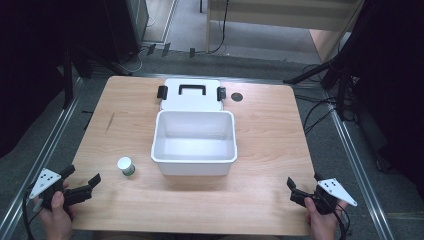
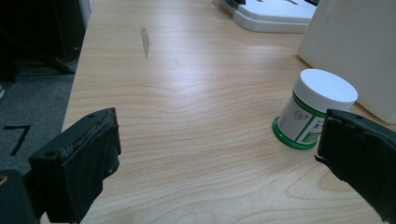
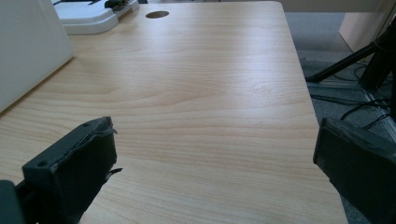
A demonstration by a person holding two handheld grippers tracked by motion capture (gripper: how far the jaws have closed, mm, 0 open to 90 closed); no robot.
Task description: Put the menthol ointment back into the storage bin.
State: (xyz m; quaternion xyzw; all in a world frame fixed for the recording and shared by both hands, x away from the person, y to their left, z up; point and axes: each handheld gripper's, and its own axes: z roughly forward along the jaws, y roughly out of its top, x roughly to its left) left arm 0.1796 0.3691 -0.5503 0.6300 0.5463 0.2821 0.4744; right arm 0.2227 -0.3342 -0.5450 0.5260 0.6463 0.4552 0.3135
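Observation:
An empty white plastic bin (image 1: 195,168) stands in the middle of the wooden table (image 1: 270,130). Its white lid (image 1: 191,102), with a black handle and two black latches, lies flat just behind it. A small jar (image 1: 126,166) with a white cap and green base stands upright left of the bin's front corner. My left gripper (image 1: 81,176) is open at the near left edge, a short way from the jar. In the left gripper view the jar (image 2: 315,109) stands just beyond the right jaw, untouched. My right gripper (image 1: 304,180) is open at the near right edge, with nothing between its jaws.
A round cable hole (image 1: 236,97) is in the table's far right part, beside the lid. A dark streak (image 1: 109,123) marks the wood at the left. Tripod legs and cables (image 1: 325,107) lie on the floor to the right. The bin wall (image 3: 28,46) rises at the left of the right gripper view.

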